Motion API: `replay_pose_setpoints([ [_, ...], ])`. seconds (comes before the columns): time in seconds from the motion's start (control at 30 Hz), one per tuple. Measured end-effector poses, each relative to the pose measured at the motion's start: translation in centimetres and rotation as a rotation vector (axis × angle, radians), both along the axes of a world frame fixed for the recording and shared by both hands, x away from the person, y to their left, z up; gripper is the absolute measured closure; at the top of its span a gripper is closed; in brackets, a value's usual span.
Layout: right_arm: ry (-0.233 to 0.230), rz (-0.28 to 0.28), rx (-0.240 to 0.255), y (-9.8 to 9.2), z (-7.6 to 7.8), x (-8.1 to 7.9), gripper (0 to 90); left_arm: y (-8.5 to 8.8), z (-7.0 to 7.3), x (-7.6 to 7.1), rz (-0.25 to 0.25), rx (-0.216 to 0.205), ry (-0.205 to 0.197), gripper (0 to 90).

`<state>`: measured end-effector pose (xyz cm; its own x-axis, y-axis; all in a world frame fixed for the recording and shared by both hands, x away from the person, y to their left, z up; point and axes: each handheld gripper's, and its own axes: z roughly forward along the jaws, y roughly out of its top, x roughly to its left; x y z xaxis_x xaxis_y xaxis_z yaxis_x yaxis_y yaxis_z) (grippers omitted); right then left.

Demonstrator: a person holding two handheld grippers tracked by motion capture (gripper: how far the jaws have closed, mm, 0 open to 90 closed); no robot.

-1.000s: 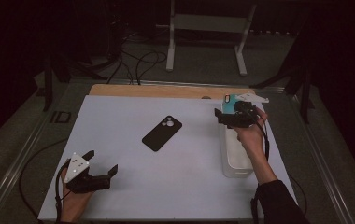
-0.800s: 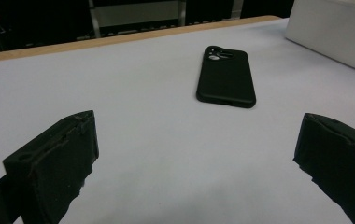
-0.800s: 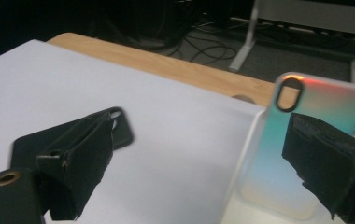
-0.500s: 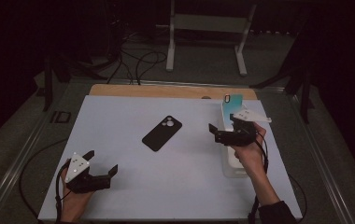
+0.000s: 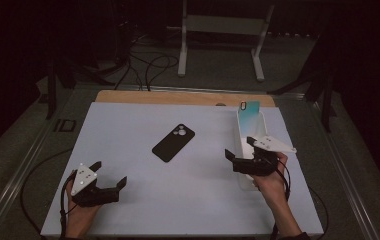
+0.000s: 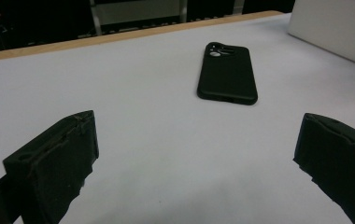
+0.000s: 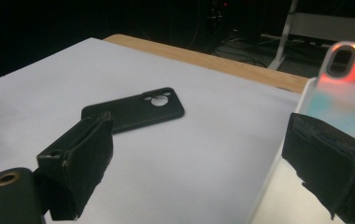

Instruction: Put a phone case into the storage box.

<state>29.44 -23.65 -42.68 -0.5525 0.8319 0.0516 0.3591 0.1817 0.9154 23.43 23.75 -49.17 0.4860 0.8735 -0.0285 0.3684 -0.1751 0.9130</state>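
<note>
Grippers both empty, we note. Landmark: flat black rectangular phone case (image 5: 173,142) lying camera-hole side up on the white table top (image 5: 138,200), untouched. Left gripper (image 5: 109,176) sits near the table's front edge, well apart from the case and toward the person's left; in the left gripper view we see its jaws spread wide with bare table between them and the case (image 6: 227,73) ahead. Right gripper (image 5: 237,151) is to the case's right, jaws parted, holding nothing, over the near wall of a clear plastic rectangular bin (image 5: 239,145). A teal glossy phone case (image 5: 248,113) leans upright in that bin's far end.
</note>
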Motion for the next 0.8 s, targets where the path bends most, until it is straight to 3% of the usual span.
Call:
replay_pose_setpoints([
  [0.2, -0.038, 0.023, -0.01, -0.6, -1.7, -1.8, 9.2, -0.1, 0.1, 0.0, -0.001, 0.008, 0.001, 0.2],
  [0.33, -0.05, 0.024, 0.022, -1.2, -2.6, -2.6, 9.2, -0.2, 0.1, 0.0, -0.002, 0.008, 0.001, 0.2],
  [0.8, -0.08, 0.009, 0.052, -1.8, -3.7, -3.5, 9.6, -0.7, 0.7, 0.2, -0.007, 0.019, 0.002, 0.1],
])
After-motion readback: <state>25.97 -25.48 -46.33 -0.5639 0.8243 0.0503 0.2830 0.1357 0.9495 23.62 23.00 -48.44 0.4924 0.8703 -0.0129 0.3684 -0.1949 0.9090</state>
